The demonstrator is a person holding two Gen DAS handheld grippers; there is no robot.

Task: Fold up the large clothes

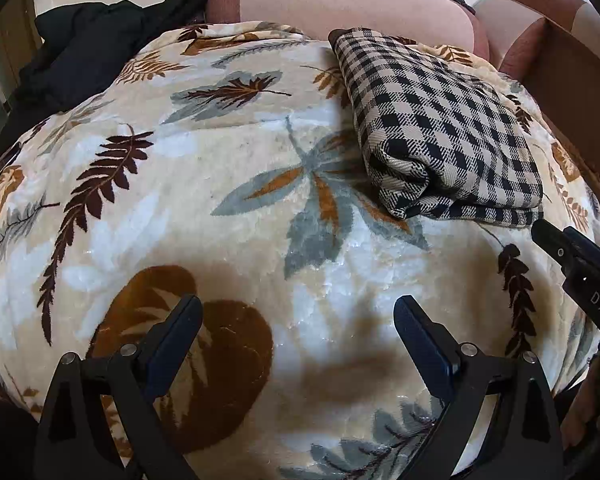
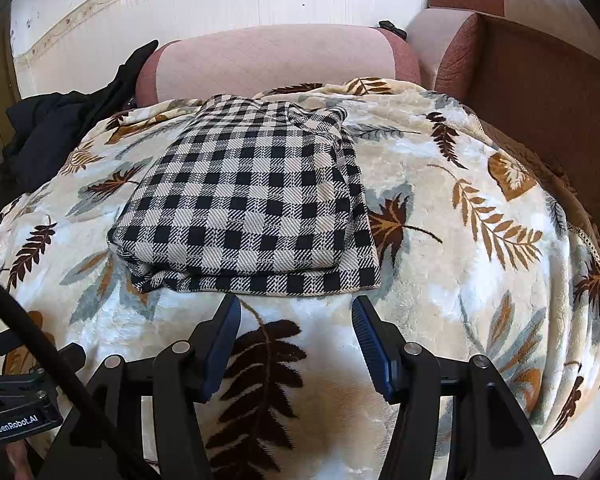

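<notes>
A black-and-cream checked garment (image 2: 248, 208) lies folded into a thick rectangle on a leaf-patterned blanket (image 2: 460, 280). In the left wrist view the garment (image 1: 440, 132) sits at the upper right. My left gripper (image 1: 298, 320) is open and empty, above bare blanket to the left of the garment. My right gripper (image 2: 296, 316) is open and empty, just in front of the garment's near edge. The right gripper's tip (image 1: 572, 256) shows at the right edge of the left wrist view.
A pile of black clothing (image 2: 48, 132) lies at the back left of the blanket. A pink bolster cushion (image 2: 272, 60) lies along the back. A brown sofa arm (image 2: 540, 80) rises at the right. A white wall is behind.
</notes>
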